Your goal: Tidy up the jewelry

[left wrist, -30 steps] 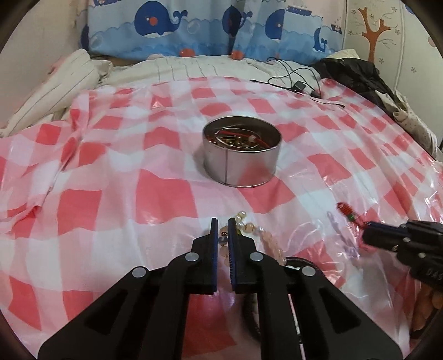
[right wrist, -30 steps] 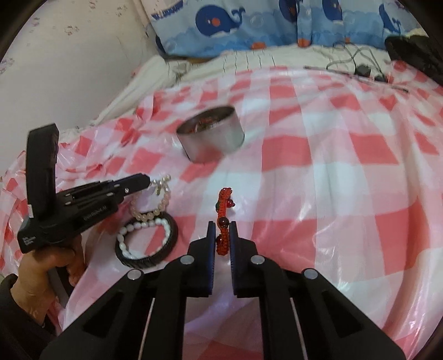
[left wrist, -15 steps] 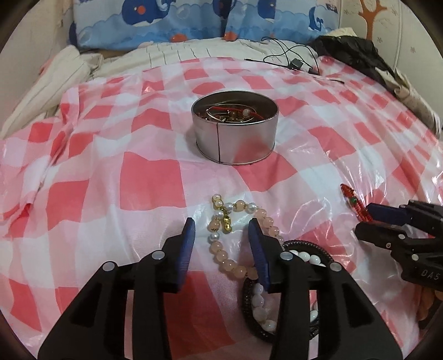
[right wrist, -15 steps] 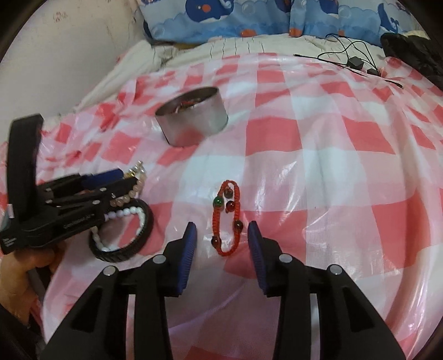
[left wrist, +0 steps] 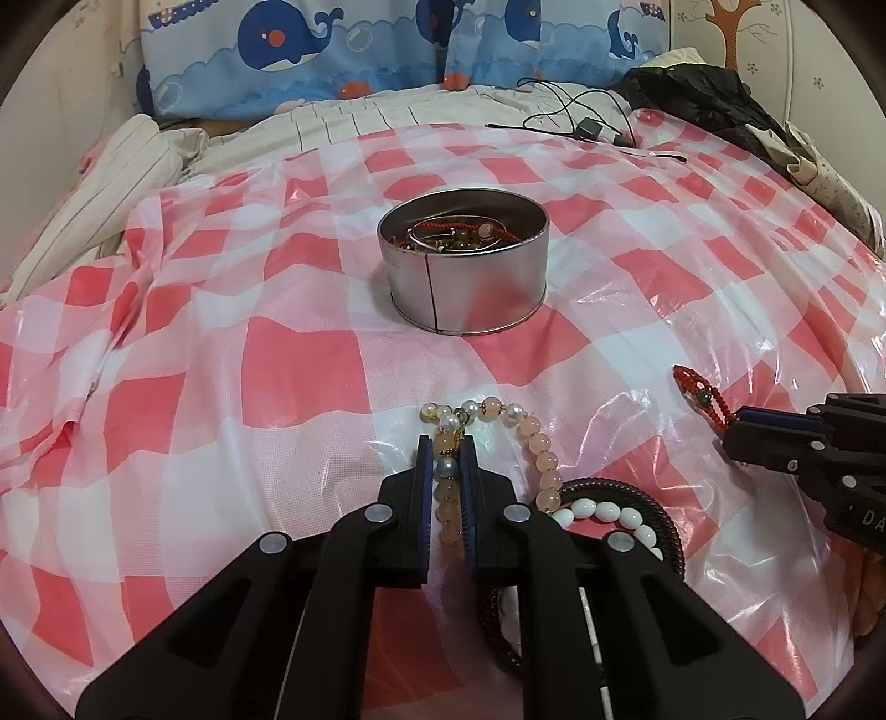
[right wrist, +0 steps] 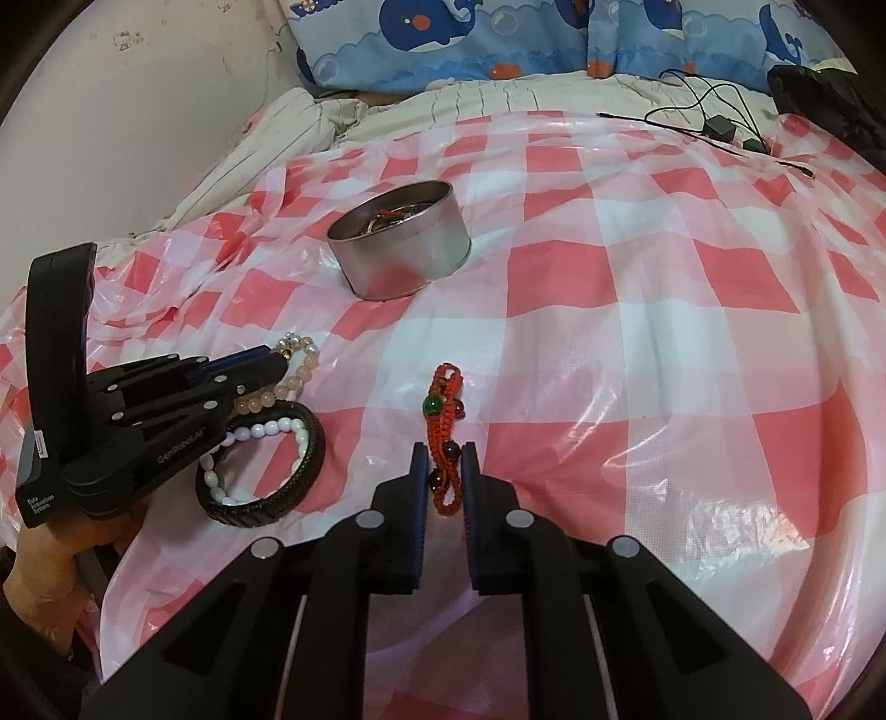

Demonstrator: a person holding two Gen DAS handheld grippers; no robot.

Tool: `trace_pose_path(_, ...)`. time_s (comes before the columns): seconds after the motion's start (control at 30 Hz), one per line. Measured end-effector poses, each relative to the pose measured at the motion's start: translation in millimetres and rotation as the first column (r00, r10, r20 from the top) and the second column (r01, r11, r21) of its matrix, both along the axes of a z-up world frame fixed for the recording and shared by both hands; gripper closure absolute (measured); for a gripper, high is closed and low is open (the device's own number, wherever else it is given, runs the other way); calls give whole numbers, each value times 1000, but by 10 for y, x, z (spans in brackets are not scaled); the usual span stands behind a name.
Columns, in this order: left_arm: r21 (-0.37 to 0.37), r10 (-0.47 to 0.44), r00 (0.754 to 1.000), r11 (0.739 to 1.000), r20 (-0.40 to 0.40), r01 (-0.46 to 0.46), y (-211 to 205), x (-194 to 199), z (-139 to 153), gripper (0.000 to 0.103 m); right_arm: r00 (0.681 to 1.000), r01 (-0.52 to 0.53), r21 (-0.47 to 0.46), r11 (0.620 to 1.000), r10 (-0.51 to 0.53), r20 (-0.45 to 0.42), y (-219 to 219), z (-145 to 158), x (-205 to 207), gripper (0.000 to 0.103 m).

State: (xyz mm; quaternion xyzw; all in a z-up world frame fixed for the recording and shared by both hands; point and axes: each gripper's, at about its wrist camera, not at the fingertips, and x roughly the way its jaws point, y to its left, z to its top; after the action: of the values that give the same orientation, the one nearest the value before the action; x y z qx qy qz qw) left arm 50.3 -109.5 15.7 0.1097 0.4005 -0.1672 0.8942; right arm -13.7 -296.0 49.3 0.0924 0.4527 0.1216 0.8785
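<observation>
A round metal tin with several pieces of jewelry inside stands mid-cloth, also in the right wrist view. My left gripper is closing its jaws, and the pads pinch the peach and pearl bead bracelet lying on the cloth. My right gripper is closing too, its pads squeezing the near end of the red cord bracelet. Each gripper shows in the other view: the left gripper and the right gripper. A black braided bracelet and a white bead bracelet lie between them.
The red-and-white checked plastic cloth covers a bed. Whale-print pillows line the back, with a black charger and cables and dark clothing at the far right. A hand holds the left gripper.
Both grippers were shut a second ago, stood open astride their bracelets half a second ago, and have now closed onto them. Neither hand has shifted much.
</observation>
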Motion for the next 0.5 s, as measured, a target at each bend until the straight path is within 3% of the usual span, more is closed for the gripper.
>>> trace_pose_path(0.3,-4,0,1000,1000,2,0,1,-5,4,95,1000,-1,22,1000,1,9,-4,22,-21,91)
trace_pose_path(0.5,-50,5,999,999,32,-3,82,-26,116,96,998,-7,87,996,2,63,-39,123,-53,91)
